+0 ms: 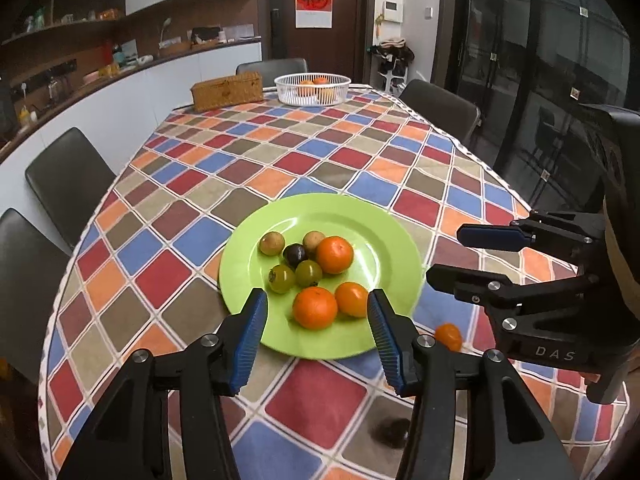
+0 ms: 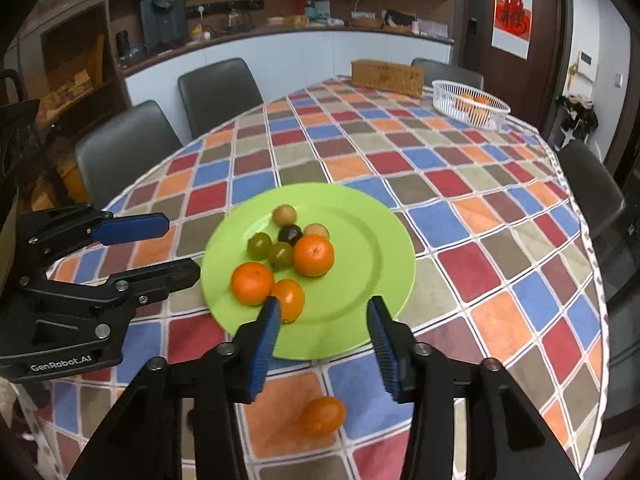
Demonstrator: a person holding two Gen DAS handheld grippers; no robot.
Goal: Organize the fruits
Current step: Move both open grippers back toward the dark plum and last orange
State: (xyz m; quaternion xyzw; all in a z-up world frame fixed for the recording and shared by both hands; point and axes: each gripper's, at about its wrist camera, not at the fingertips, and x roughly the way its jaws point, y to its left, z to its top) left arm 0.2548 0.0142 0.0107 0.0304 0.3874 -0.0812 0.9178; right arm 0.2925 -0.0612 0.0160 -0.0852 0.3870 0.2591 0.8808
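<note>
A green plate on the checked tablecloth holds three oranges, two green fruits, a dark one and two brown ones. A small orange fruit lies on the cloth in front of the plate. My left gripper is open and empty at the plate's near rim; it shows in the right wrist view. My right gripper is open and empty above the loose fruit; it shows in the left wrist view.
A white basket with oranges and a wicker box stand at the table's far end. Dark chairs surround the table. A counter with shelves runs along the wall.
</note>
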